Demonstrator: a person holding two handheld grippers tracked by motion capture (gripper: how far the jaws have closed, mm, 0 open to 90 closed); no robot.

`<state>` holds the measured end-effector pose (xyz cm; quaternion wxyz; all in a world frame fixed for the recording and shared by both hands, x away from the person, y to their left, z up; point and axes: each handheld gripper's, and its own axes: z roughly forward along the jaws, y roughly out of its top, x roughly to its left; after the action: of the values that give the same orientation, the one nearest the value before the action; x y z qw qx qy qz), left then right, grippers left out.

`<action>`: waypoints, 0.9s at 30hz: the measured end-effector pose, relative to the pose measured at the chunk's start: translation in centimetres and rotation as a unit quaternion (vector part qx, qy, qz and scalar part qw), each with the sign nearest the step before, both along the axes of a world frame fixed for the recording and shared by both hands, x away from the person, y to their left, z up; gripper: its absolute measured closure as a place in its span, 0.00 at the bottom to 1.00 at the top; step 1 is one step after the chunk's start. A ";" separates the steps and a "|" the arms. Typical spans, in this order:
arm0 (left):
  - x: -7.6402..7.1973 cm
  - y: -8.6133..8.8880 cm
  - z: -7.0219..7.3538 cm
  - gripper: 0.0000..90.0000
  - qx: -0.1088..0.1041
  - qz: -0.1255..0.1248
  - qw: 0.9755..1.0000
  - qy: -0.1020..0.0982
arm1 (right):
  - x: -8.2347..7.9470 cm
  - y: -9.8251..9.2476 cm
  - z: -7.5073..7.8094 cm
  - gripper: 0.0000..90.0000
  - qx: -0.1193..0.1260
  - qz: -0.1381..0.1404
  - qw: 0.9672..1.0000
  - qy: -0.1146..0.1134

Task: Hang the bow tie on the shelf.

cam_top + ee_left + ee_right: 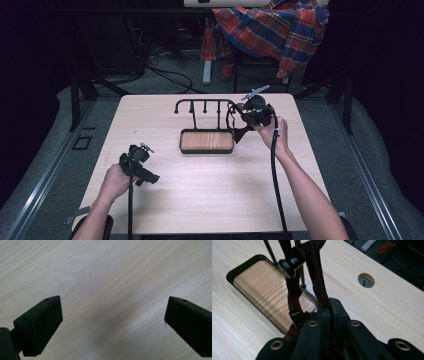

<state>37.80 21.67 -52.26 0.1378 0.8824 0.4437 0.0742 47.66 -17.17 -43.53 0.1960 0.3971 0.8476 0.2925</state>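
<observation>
Pale wood tabletop [200, 190] fills the middle of the high view, with a hook rack [202, 106] on a tray base [206, 141] at centre. A dark red strap [318, 277] is clamped in the right gripper [329, 308], draped over a rack hook at upper centre. At lower left, the left gripper [112, 315] is held wide apart.

Dark red strap [317, 277], black rack [200, 106], red-blue plaid shirt [272, 25].
</observation>
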 end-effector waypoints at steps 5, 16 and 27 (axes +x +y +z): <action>0.0 0.0 0.0 0.02 0.000 0.000 1.000 0.001 | 0.4 0.0 -0.8 0.96 0.006 0.005 1.000 0.020; 0.0 0.0 0.0 0.02 0.000 0.000 1.000 0.001 | 0.9 0.0 -1.9 0.92 0.011 0.002 0.999 0.049; 0.0 0.0 0.0 0.02 0.001 0.001 1.000 -0.001 | 1.2 0.0 -2.4 0.83 0.022 0.006 0.998 0.064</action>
<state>37.80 21.68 -52.25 0.1372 0.8822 0.4441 0.0753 48.84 -17.18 -45.93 0.1305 0.4146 0.8539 0.2863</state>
